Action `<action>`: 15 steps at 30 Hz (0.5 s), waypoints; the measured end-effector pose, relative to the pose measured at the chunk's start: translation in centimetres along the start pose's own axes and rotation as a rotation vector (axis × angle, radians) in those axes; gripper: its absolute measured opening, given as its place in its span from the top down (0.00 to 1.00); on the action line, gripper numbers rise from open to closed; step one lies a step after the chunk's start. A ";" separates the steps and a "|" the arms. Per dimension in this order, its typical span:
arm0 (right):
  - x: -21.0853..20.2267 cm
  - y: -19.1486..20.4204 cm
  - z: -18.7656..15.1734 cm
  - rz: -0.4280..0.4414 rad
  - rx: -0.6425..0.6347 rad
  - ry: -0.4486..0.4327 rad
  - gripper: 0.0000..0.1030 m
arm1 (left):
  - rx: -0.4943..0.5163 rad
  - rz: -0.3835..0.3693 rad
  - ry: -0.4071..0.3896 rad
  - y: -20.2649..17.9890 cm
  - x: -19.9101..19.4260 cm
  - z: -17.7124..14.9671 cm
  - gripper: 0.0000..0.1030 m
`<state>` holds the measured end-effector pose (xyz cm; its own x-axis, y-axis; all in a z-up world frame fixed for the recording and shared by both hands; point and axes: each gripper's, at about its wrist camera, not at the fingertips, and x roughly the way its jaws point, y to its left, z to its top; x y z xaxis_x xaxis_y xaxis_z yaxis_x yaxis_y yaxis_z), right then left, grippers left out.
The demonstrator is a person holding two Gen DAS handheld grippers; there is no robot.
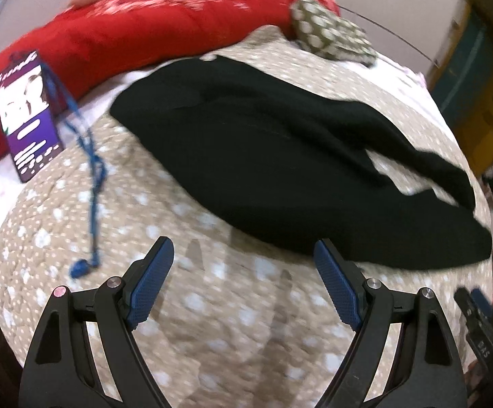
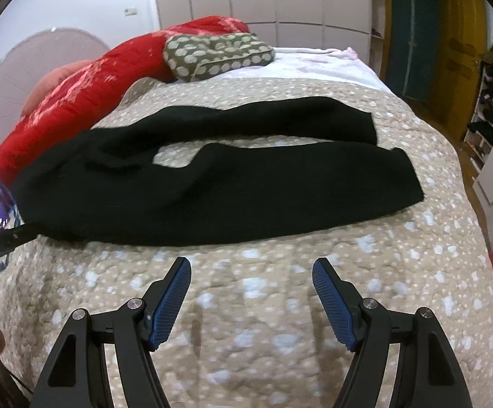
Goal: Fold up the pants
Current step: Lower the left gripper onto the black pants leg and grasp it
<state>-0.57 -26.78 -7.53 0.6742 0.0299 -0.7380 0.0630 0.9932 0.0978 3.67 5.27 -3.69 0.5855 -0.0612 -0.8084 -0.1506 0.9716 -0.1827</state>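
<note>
Black pants (image 2: 212, 183) lie spread flat on a beige dotted quilt (image 2: 280, 306), waist to the left and both legs running right, a gap of quilt between the legs. They also show in the left wrist view (image 1: 280, 156). My left gripper (image 1: 243, 248) is open and empty, just short of the pants' near edge, its right fingertip close to the cloth. My right gripper (image 2: 251, 267) is open and empty above the quilt, a little in front of the near leg. The other gripper shows at the edges of both views.
A long red pillow (image 2: 86, 91) lies along the far left of the bed, with a green dotted cushion (image 2: 217, 54) beside it. A purple tag on a blue cord (image 1: 29, 119) rests on the quilt at left. Wardrobe doors and shelves stand beyond the bed.
</note>
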 end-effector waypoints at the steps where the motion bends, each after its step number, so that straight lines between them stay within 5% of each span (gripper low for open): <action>1: 0.1 -0.6 0.0 0.007 0.015 0.005 0.30 | -0.036 -0.010 0.007 1.0 0.2 0.6 0.18; 8: 1.3 -7.1 0.5 0.092 0.241 0.023 0.30 | -0.330 -0.053 0.029 7.4 2.4 3.3 0.18; 15: 4.0 -10.4 1.9 0.215 0.438 -0.013 0.32 | -0.325 -0.075 0.054 6.5 5.7 6.0 0.18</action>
<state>2.85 -37.19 -10.26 0.7149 0.2249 -0.6621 0.2231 0.8240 0.5208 10.80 12.61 -6.15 0.5627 -0.1507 -0.8128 -0.3599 0.8405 -0.4050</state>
